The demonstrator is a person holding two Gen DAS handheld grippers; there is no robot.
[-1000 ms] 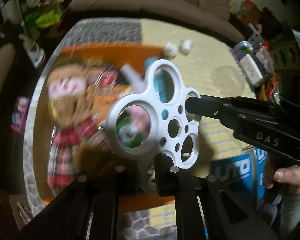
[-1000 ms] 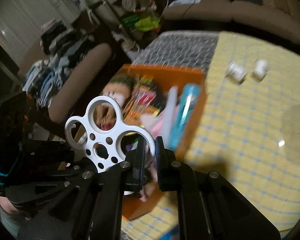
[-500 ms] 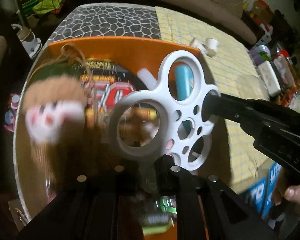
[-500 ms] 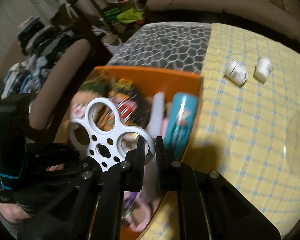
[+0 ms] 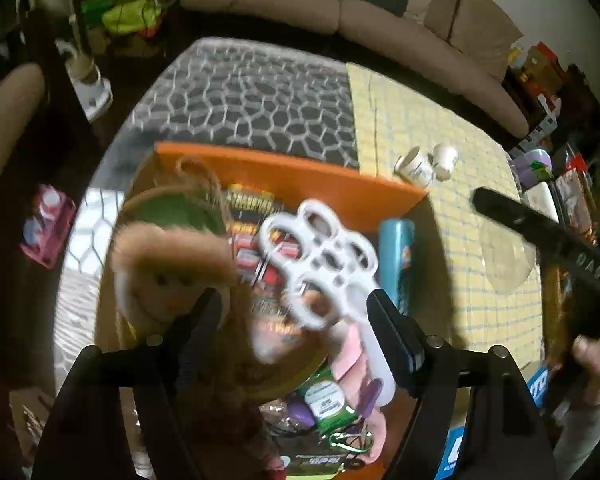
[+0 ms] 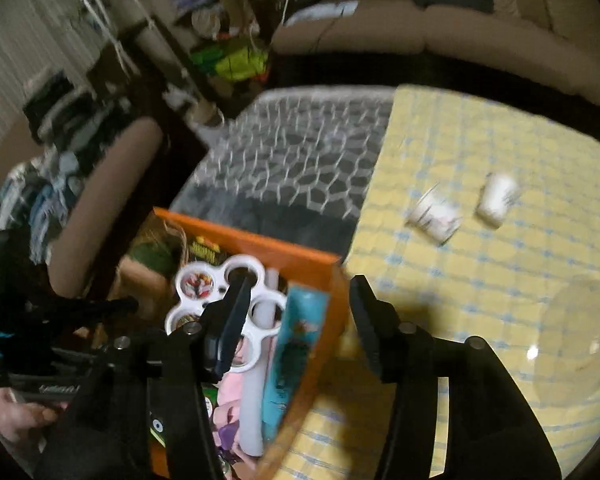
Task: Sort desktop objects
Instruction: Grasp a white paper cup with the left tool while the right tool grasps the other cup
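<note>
From your left wrist camera, motion blur smears the white ring-shaped plate [image 5: 320, 264], so you cannot tell whether it rests on the box contents or hangs above them. It sits over the orange box [image 5: 284, 176], ahead of and between the spread jaws of your left gripper [image 5: 296, 312], and neither finger touches it. A plush doll [image 5: 168, 264] fills the left of the box, its lower body hidden behind the left finger. A teal tube [image 5: 396, 256] lies along the box's right wall, partly covered by the right finger. Your right gripper [image 5: 548, 240] shows only as a dark bar at the right edge, its tip cut off. Two small white cups [image 5: 428, 162] lie tipped on the yellow checked surface [image 5: 440, 128].

From your right wrist camera, the jaws of your right gripper [image 6: 300, 320] stand wide apart and hold nothing. The plate [image 6: 216, 300] lies in the box [image 6: 260, 242], partly hidden behind the left finger. The tube [image 6: 296, 344] leans inside the box's near wall, between the fingers. The cups [image 6: 460, 204] are blurred, well apart from the box.
</note>
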